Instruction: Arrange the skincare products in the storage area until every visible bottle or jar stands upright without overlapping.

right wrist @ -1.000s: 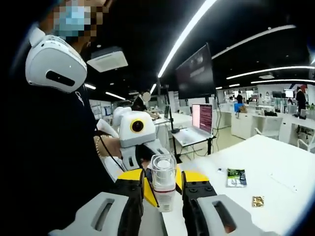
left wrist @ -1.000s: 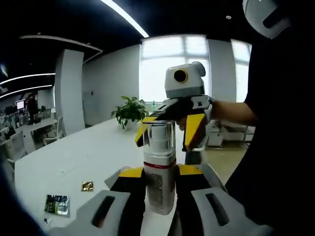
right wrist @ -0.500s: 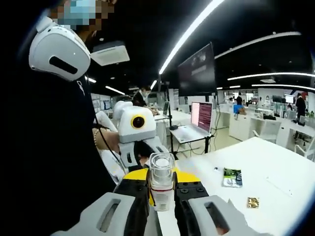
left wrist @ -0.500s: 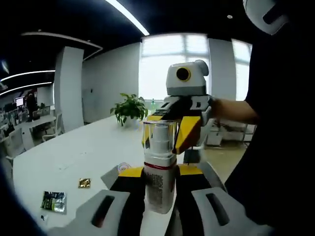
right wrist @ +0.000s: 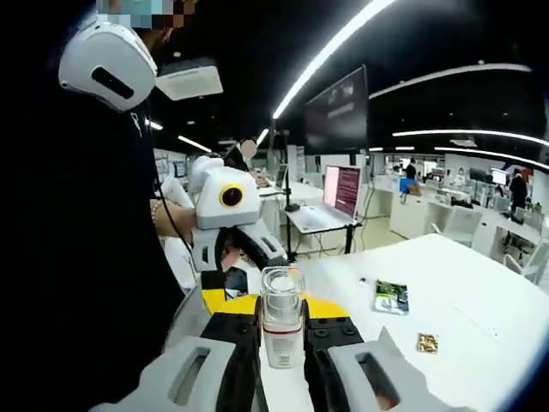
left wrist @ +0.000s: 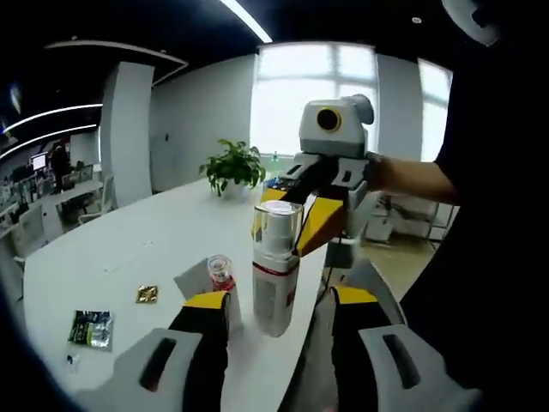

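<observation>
While your left gripper (left wrist: 273, 302) has its jaws spread wide with nothing between them touching, the pump bottle (left wrist: 274, 267) stands upright between them, free of both. Your right gripper (right wrist: 282, 319) has its jaws clamped on that bottle (right wrist: 282, 316) at the clear cap and neck; in the left gripper view it comes in from the far right side (left wrist: 302, 225). Bottle sits over the white tabletop (left wrist: 111, 270); contact with it unclear. Small red-banded jar (left wrist: 220, 272) upright just left of the bottle. Green packet (left wrist: 91, 329) and gold packet (left wrist: 147, 294) lie further left.
</observation>
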